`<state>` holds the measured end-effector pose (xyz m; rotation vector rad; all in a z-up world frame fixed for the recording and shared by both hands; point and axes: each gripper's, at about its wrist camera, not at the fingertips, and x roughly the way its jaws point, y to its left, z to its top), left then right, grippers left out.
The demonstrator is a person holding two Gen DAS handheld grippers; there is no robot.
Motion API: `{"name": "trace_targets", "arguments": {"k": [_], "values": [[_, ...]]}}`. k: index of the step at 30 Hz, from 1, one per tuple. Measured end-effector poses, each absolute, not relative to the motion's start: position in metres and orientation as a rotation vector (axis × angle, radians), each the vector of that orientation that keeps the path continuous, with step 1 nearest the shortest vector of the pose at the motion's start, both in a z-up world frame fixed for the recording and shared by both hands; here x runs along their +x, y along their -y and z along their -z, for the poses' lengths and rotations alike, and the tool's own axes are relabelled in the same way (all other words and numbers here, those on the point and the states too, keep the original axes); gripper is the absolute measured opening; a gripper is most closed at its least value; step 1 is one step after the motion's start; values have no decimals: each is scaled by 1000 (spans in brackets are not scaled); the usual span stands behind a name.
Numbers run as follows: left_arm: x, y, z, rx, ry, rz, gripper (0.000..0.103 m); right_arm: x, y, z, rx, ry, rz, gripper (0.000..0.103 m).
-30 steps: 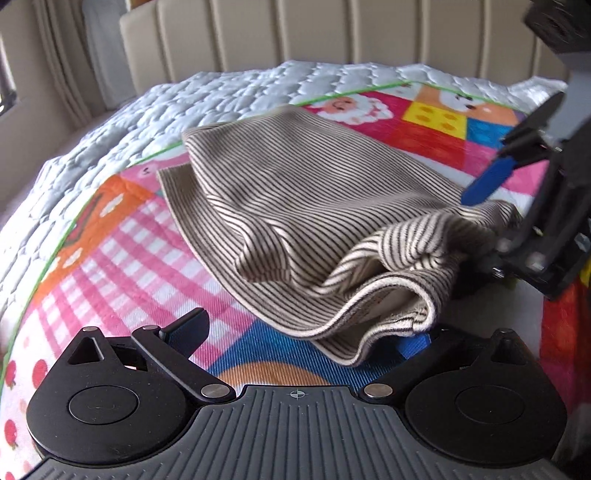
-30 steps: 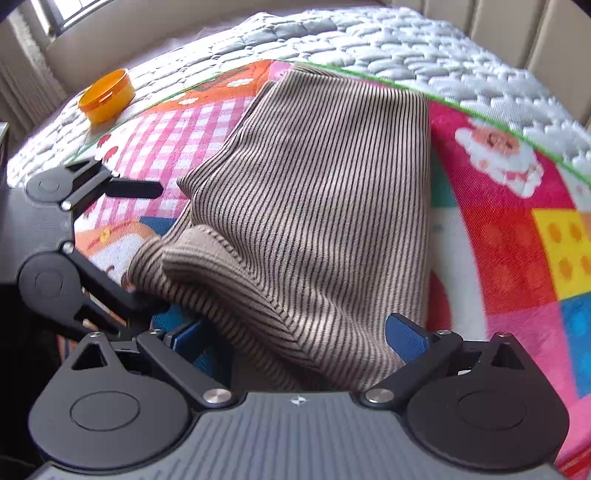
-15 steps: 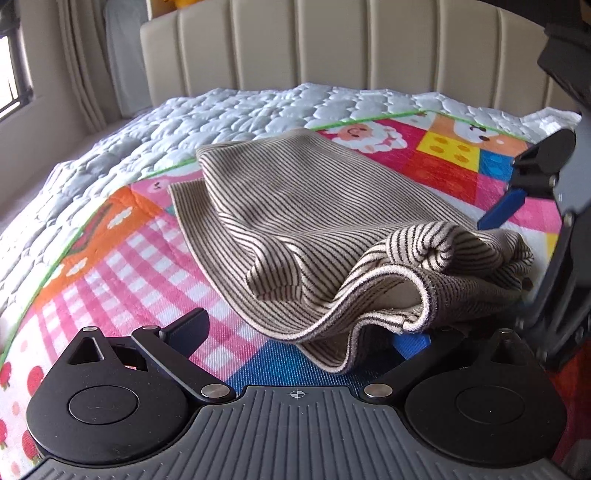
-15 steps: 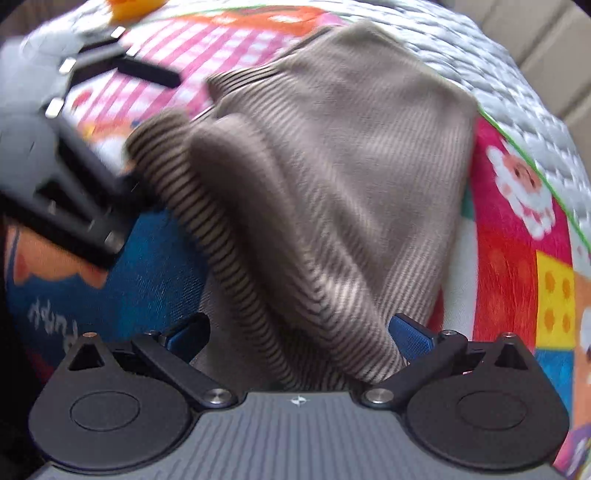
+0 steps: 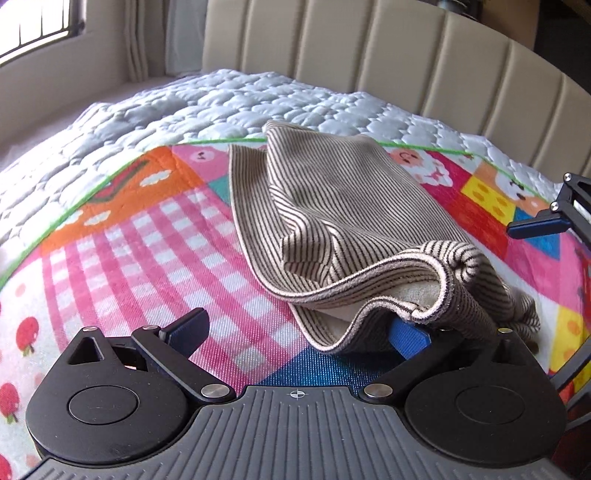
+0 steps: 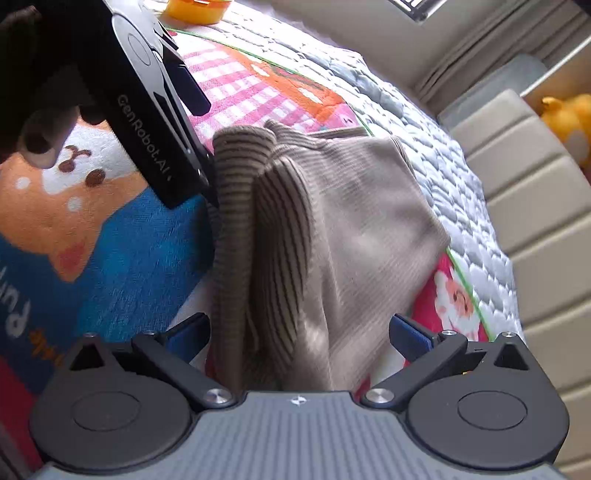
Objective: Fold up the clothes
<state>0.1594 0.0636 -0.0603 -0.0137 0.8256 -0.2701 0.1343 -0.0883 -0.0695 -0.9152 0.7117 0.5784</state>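
Where the colourful play mat (image 5: pixel 155 236) covers the white quilted mattress (image 5: pixel 229 99), a beige striped garment (image 5: pixel 332 206) lies partly folded on it, its far end near the mat's green border and its near end bunched and lifted off the mat. Seen from the left wrist, the left gripper (image 5: pixel 299 328) has its fingers spread wide; the garment's bunched hem drapes over the right-hand blue pad, hiding most of it, while the other pad stands bare above the pink checks of the mat. Whether that fabric is merely resting on the finger cannot be told. At the right edge of this view only one blue fingertip and part of the black linkage of the right gripper (image 6: pixel 299 332) show, cut off by the frame. From the right wrist, its fingers also stand apart, with blurred cloth running down between them and vanishing behind the gripper body. An orange round object (image 6: pixel 195 9) beyond the mat is cropped at the top, and a yellow plush toy (image 6: pixel 569 118) beside the padded headboard (image 5: pixel 388 55) is only partly visible.
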Motion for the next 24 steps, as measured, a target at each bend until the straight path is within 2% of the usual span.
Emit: {"name": "trace_targets", "arguments": {"k": [8, 16, 19, 24], "values": [[160, -66, 60, -45, -829, 278, 103, 155, 67, 81, -894, -668, -501, 103], [148, -67, 43, 55, -784, 270, 103, 169, 91, 64, -696, -826, -560, 66], [134, -64, 33, 169, -741, 368, 103, 174, 103, 59, -654, -847, -563, 60], [119, -28, 50, 567, -610, 417, 103, 171, 113, 52, -662, -850, -593, 55]]}}
